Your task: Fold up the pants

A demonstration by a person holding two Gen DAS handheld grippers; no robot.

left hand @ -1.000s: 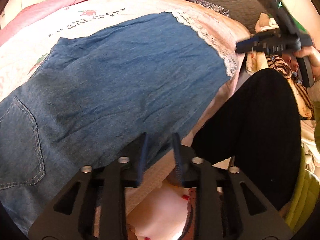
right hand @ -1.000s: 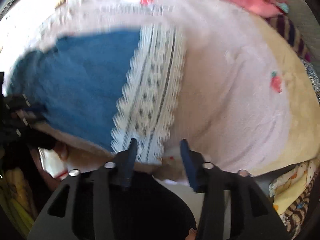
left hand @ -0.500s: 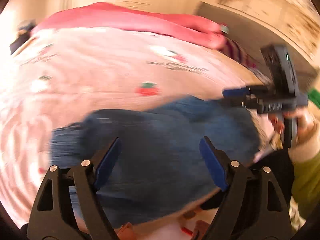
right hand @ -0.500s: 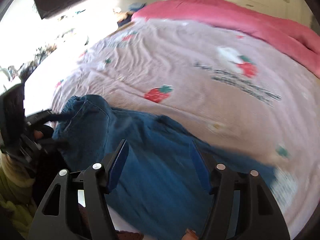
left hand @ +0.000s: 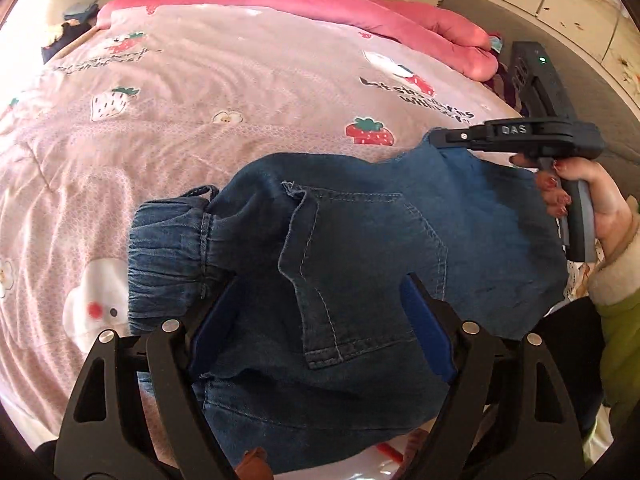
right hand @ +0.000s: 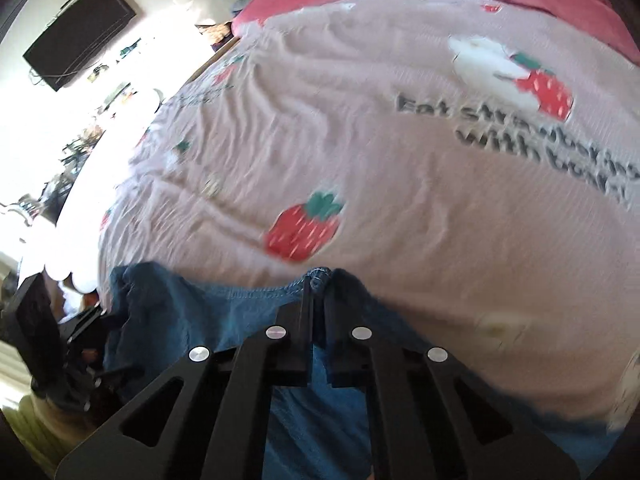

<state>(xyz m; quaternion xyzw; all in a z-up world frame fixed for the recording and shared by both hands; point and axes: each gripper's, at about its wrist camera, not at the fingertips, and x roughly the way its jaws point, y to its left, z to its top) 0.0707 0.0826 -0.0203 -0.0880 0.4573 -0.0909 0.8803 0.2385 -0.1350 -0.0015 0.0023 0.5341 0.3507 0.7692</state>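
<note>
The pants [left hand: 360, 248], blue denim, lie bunched on the pink strawberry-print bedspread [left hand: 240, 112] at the near edge of the bed, toward its right-hand near corner as the left wrist view shows it; the elastic waistband [left hand: 168, 256] sits gathered at the left end, a back pocket [left hand: 352, 272] faces up, and the cloth spills over the near edge toward the person; the right gripper [right hand: 318, 280] is clenched on the far hem of the denim, a pucker of fabric pinched between its tips, its jaws having just been closing, and the left wrist view shows the same tool nipping the cloth at the far right of the heap, with a hand [left hand: 588, 200] on its grip; the left gripper [left hand: 320, 328] stands released, its blue pads [left hand: 424, 332] wide apart over the pocket area with denim beneath and between them but not squeezed; whether they brush the cloth I cannot tell

As to progress, I judge the fold to be under way and far from finished; the garment looks doubled over on itself at least once, for the heap is short and thick, yet its edges are uneven and the waistband is crumpled; what remains, by my reading, is for the left tool to take its own hold, for the layers to be squared and smoothed, and for a final fold to leave a flat, neat bundle on the bedspread; the right wrist view is blurred, so finer detail of the hem is uncertain
</note>
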